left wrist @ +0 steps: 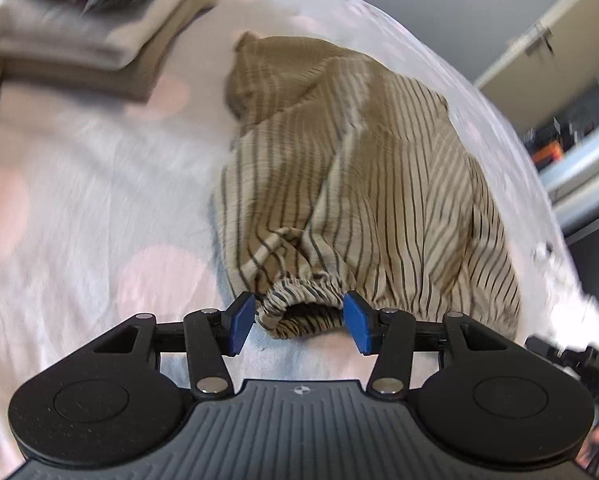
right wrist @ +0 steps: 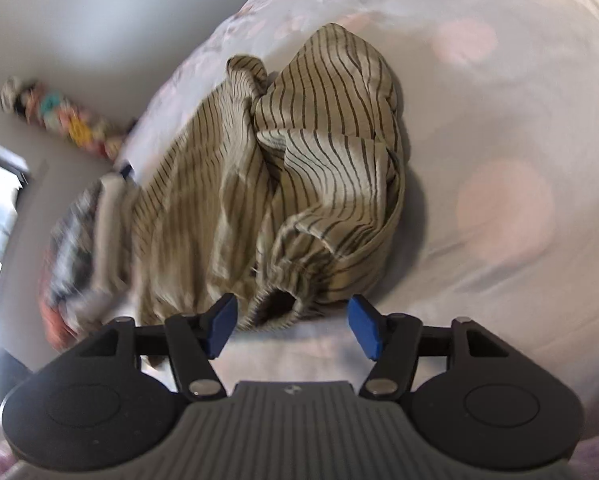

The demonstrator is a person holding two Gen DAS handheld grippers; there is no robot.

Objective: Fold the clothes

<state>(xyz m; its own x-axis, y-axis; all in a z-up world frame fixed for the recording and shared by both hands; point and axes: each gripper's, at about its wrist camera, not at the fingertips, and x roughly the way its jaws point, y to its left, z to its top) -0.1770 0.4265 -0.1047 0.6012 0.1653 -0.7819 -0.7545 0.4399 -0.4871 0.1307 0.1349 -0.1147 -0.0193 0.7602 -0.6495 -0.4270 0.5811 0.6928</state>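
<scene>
The striped garment [left wrist: 363, 184], tan and cream with thin dark lines, lies crumpled on the bed [left wrist: 79, 200], whose pale cover carries faint pink dots; in the left wrist view it fills the middle and runs from about twelve o'clock down to six o'clock, where an elastic cuff [left wrist: 299, 312] gathers the cloth into a ruffled opening. The left gripper [left wrist: 299, 322] sits at six o'clock with its blue pads [left wrist: 241, 322] apart; the cuff lies between them, close to both pads, though whether either pad actually touches it cannot be told (the edges are blurred), and it is not squeezed.

At ten to eleven o'clock in that view a stack of folded clothes [left wrist: 91, 40] rests on the bed, well apart from the striped garment; at three o'clock, past the bed's edge, stands blurred furniture [left wrist: 571, 120].

In the right wrist view the same garment [right wrist: 291, 168] is heaped at the centre, its folds rising toward twelve o'clock; a second cuffed opening [right wrist: 277, 304] lies at six o'clock. The right gripper [right wrist: 293, 326] stands with its pads wide apart; the cuff sits nearer the left pad [right wrist: 221, 326], and clear of the right one, so nothing is clamped. At nine o'clock a colourful knotted rope [right wrist: 59, 116] lies beyond the bed; at eight o'clock a blurred shape, too smeared to identify.
</scene>
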